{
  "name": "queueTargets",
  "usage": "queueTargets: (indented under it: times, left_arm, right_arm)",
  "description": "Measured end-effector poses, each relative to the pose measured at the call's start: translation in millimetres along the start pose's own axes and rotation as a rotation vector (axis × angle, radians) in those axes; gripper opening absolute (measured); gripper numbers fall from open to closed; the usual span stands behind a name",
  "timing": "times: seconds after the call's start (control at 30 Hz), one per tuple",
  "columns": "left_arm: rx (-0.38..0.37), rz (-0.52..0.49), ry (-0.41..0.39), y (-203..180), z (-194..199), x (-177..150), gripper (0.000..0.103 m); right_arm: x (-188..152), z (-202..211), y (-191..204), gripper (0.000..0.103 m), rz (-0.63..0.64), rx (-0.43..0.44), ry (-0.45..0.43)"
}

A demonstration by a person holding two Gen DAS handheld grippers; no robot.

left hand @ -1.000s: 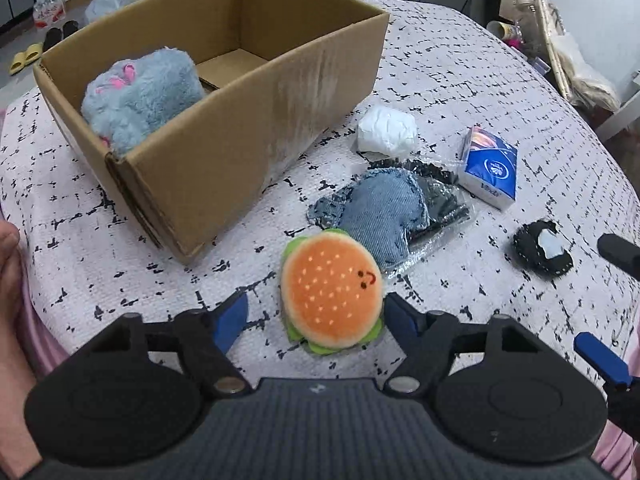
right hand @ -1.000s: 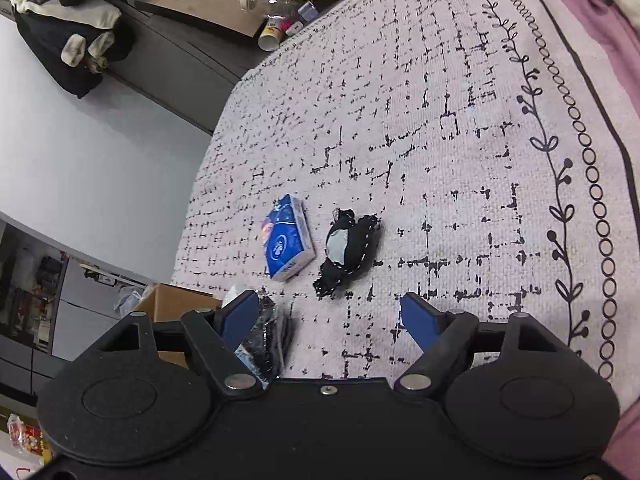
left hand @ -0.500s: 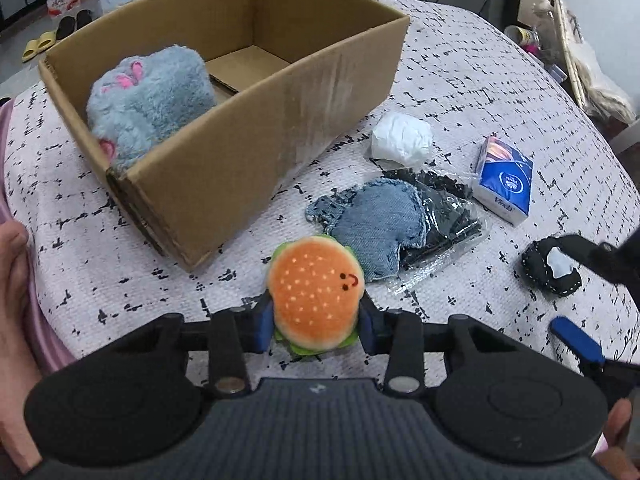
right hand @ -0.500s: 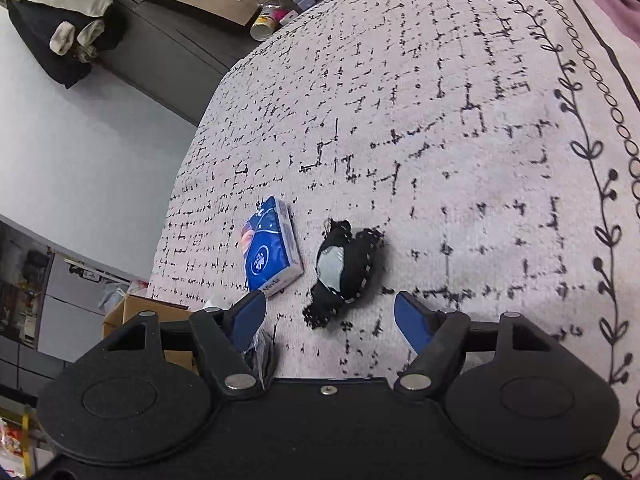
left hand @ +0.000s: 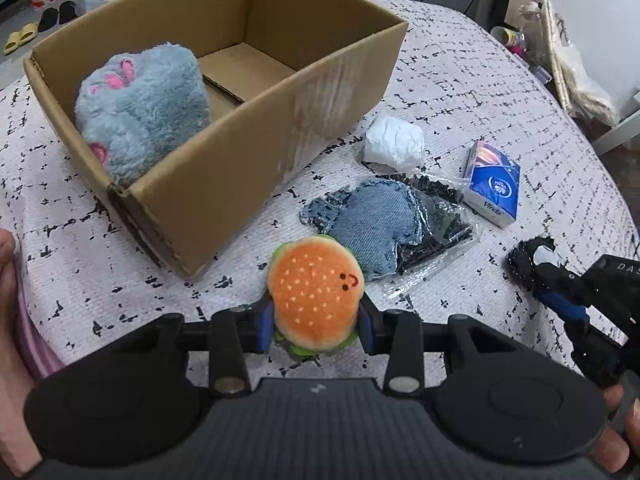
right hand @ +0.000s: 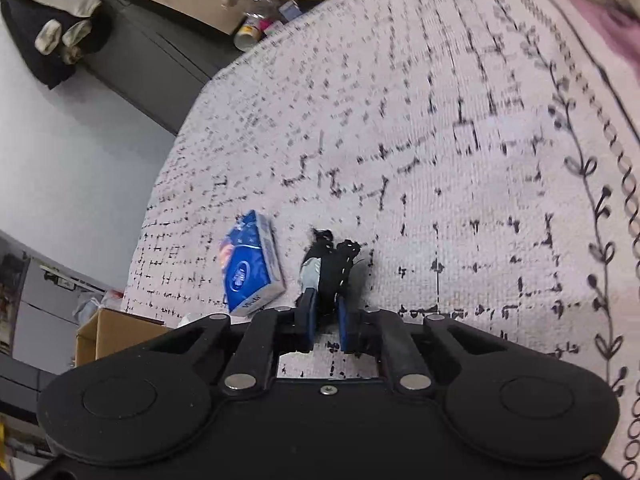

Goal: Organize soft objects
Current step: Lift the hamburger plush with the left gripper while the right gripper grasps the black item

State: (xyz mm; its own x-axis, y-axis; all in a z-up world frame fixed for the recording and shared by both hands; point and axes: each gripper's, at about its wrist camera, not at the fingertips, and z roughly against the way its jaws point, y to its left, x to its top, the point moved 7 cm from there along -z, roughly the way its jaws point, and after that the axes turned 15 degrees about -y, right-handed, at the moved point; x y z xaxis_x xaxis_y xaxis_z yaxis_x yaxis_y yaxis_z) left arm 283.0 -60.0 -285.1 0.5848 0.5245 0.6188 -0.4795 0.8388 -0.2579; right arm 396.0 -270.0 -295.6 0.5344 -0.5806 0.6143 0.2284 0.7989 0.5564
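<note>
White cloth with black dashes covers the surface beneath both my claws. Low in the left wrist frame, my left claw squeezes the hamburger plush between its blue pads, its jaws having just closed. At upper left sits the cardboard box with a grey fluffy toy inside. Right of centre lie a denim piece, a white wad and a blue tissue pack. My right claw has just snapped shut on the small black pouch, low centre of its own frame.
</note>
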Motion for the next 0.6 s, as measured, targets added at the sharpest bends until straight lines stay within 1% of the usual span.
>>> queueTargets:
  times: [0.2, 0.4, 0.6]
  left_arm:
    - [-0.035, 0.023, -0.007, 7.2, 13.4, 2.4, 0.038]
    - [-0.086, 0.013, -0.04, 7.3, 42.1, 9.8, 0.038]
    - [-0.137, -0.004, -0.074, 7.4, 67.3, 19.9, 0.038]
  right_arm:
    - [2.2, 24.7, 16.1, 0.01, 0.03, 0.049, -0.035]
    - [5.3, 53.0, 25.0, 0.01, 0.053, 0.074, -0.062]
    - [2.6, 80.9, 37.2, 0.01, 0.101, 0.104, -0.078]
